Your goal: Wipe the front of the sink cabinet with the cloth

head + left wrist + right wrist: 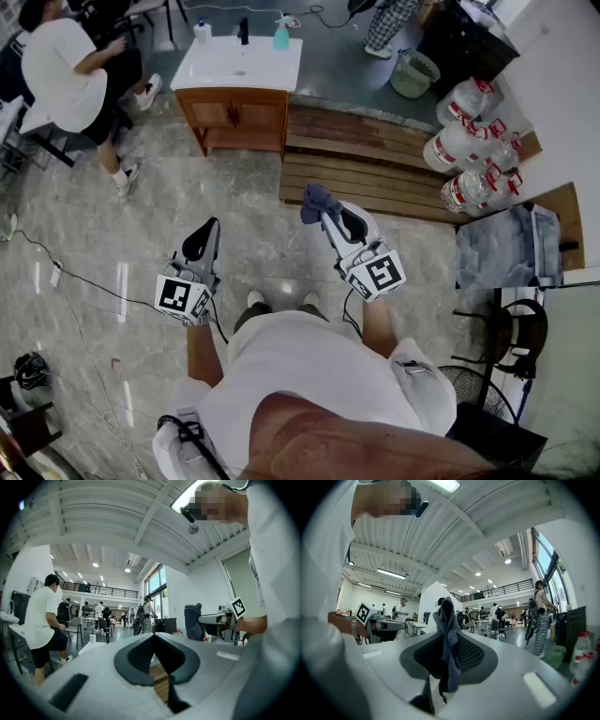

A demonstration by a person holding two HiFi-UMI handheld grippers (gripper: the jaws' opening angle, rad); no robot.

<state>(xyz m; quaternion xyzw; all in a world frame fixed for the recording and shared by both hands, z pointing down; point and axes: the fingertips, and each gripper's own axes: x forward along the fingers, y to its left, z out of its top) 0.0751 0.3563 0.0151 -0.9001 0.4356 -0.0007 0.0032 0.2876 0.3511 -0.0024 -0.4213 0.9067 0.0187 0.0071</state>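
The cloth [316,200], a dark blue bunch, is pinched in the right tool [325,214]. Its jaws are closed on it, with folds sticking out past the tips and a tail hanging between them. The sink cabinet [236,112] stands far off, left of a wooden platform [366,161] and well apart from both tools. The left tool [208,234] has its jaws together on nothing. To wipe well, I judge the person must walk up, lower the right tool and press the cloth's free folds to the doors, not the jaw tips. The cabinet's front shows small and foreshortened, so any dirt cannot be made out.
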